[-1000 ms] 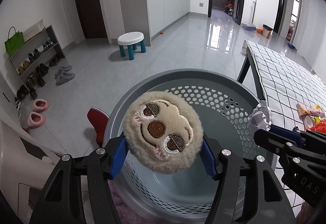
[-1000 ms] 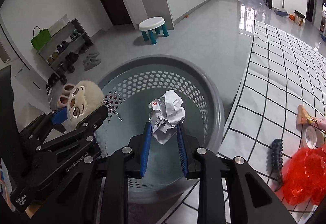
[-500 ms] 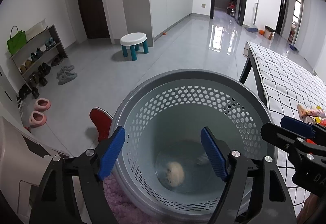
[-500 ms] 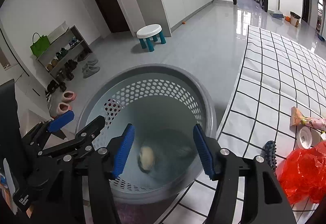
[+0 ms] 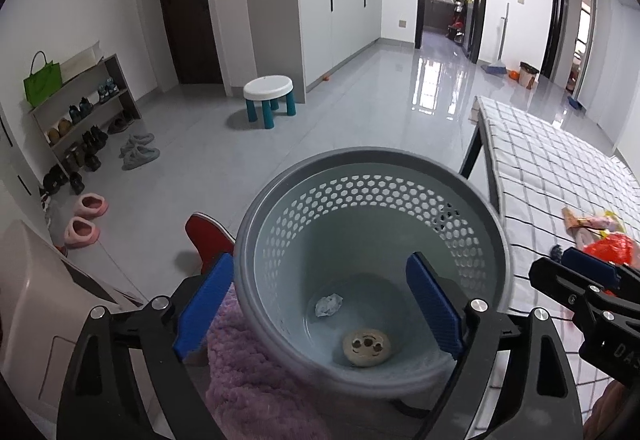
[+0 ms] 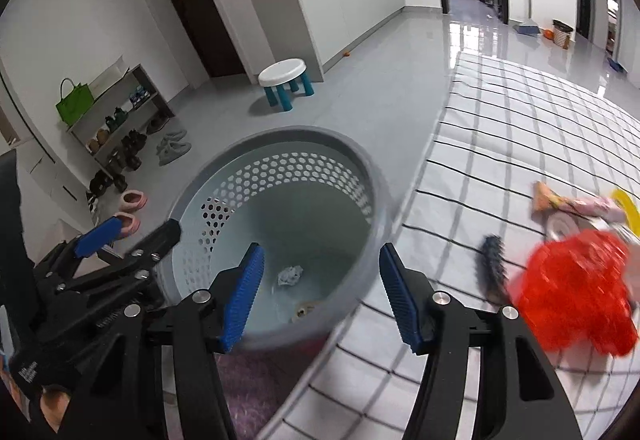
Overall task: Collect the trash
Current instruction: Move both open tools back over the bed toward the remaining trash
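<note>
The grey perforated basket point(image 5: 280, 184) stands on the floor beside the table. On its bottom lie a round beige plush face point(image 5: 367, 347) and a crumpled white paper ball point(image 5: 329, 305). My left gripper point(image 5: 318, 260) hovers above the basket mouth, its jaws opening, with nothing between them. In the right wrist view my right gripper point(image 6: 322, 248) stands open and empty over the basket's point(image 6: 372, 176) near rim, with the paper ball point(image 6: 291, 275) and plush face point(image 6: 304, 310) below it. A red net bag point(image 6: 572, 292), a black brush point(image 6: 492, 264) and a wrapper point(image 6: 560, 202) lie on the table.
The table's checked cloth point(image 5: 540, 160) runs along the basket's right side. A purple fuzzy cloth point(image 5: 256, 380) and a red object point(image 5: 208, 236) sit at the basket's left foot. Farther off stand a white stool point(image 5: 269, 96), a shoe rack point(image 5: 80, 112) and pink slippers point(image 5: 86, 220).
Both grippers opened and let go: the plush face and the paper ball fell to the basket's bottom. Both grippers then rose and drew back; the right view now shows more of the table.
</note>
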